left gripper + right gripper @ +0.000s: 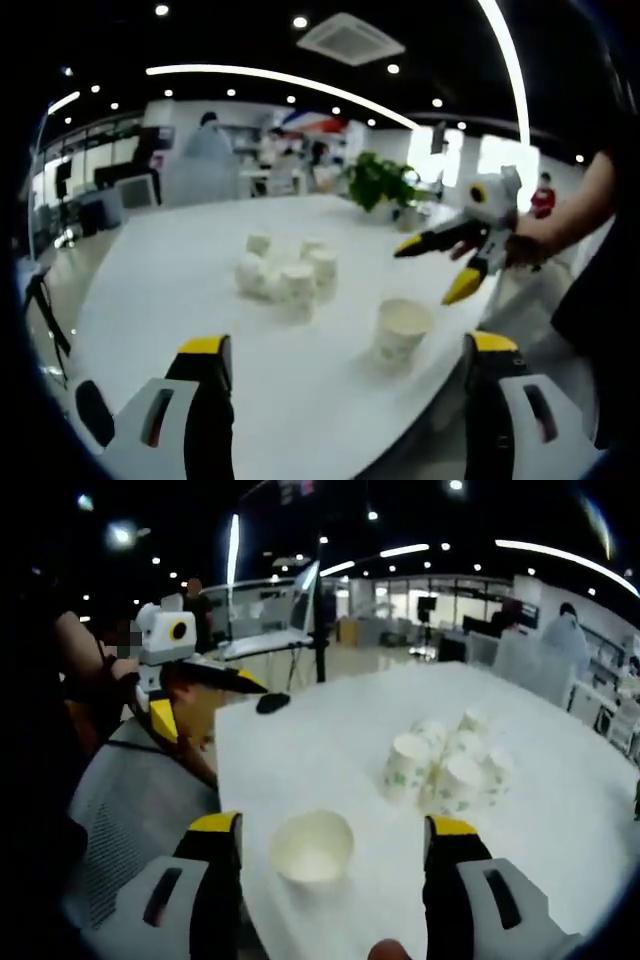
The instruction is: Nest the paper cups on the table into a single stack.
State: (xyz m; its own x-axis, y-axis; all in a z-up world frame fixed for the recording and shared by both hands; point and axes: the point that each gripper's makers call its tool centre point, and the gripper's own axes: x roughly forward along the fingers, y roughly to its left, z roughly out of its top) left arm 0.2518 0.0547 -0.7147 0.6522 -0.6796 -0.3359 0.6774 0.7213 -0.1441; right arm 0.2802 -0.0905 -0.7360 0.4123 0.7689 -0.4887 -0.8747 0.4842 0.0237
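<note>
- Nearest in the right gripper view, the right hand-held gripper (330,855) has its yellow-tipped jaws spread wide apart with nothing between them; the same tool shows in the left gripper view, raised over the desk's far side, jaws parted.
- The left hand-held gripper (345,365) is likewise wide apart and empty, hanging above the near edge of the white desk (170,270); in the right gripper view it floats off the desk's left edge, over a grey mesh chair (130,810).
- A single paper cup (312,847) stands upright, mouth up, close to the desk edge and just ahead of the right jaws, well apart from the others.
- Further on, a cluster of paper cups (445,765) stands tightly together, rims touching; whether any are already nested I cannot tell.
- By my reading the task has hardly begun: no single stack exists, and nothing is gripped.
- The tight packing of the cluster may make it awkward to close on one cup without nudging its neighbours.
- A small dark object (272,702) lies near the desk's far corner, clear of the cups.
- Beyond are a potted plant (380,180), people and office furniture.
</note>
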